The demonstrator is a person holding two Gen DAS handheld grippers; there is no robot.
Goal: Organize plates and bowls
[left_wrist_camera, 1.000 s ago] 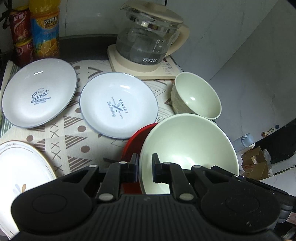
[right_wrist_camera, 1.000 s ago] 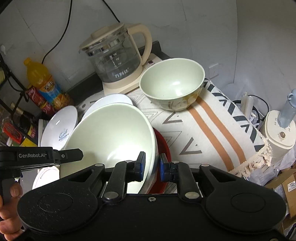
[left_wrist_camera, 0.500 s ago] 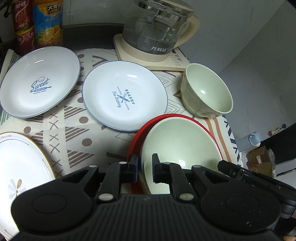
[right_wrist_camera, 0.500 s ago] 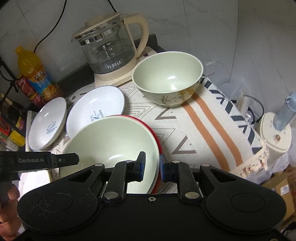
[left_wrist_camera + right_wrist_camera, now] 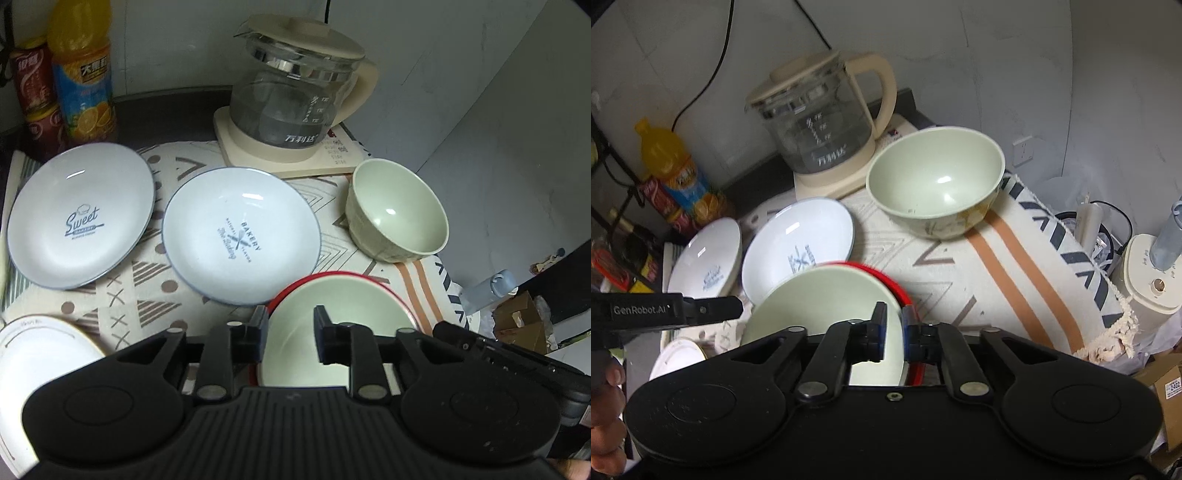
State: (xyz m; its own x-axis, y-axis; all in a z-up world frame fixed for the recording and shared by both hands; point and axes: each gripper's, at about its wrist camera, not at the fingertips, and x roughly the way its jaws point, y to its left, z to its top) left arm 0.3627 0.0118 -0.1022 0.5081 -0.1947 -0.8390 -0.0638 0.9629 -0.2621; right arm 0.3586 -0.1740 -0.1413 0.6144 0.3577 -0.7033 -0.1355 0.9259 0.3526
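Note:
A large pale green bowl (image 5: 332,325) sits inside a red bowl (image 5: 373,279) at the table's near edge; they also show in the right wrist view as green bowl (image 5: 820,306) and red rim (image 5: 886,282). My left gripper (image 5: 291,326) is open, its jaws apart over the green bowl's left rim. My right gripper (image 5: 893,334) is shut on the right rim of the green bowl. A smaller green bowl (image 5: 397,212) (image 5: 934,184) stands upright farther back. Two white plates, "Sweet" (image 5: 79,221) and "Bakery" (image 5: 240,236), lie flat.
A glass kettle (image 5: 295,96) on its cream base stands at the back. An orange juice bottle (image 5: 85,74) and red cans (image 5: 35,96) stand back left. A gold-rimmed white plate (image 5: 40,369) lies near left. The table's right edge drops to appliances (image 5: 1145,273) and boxes.
The green bowl came down from a tilted, lifted pose and now sits level in the red bowl. My left gripper opened and let go of the rim.

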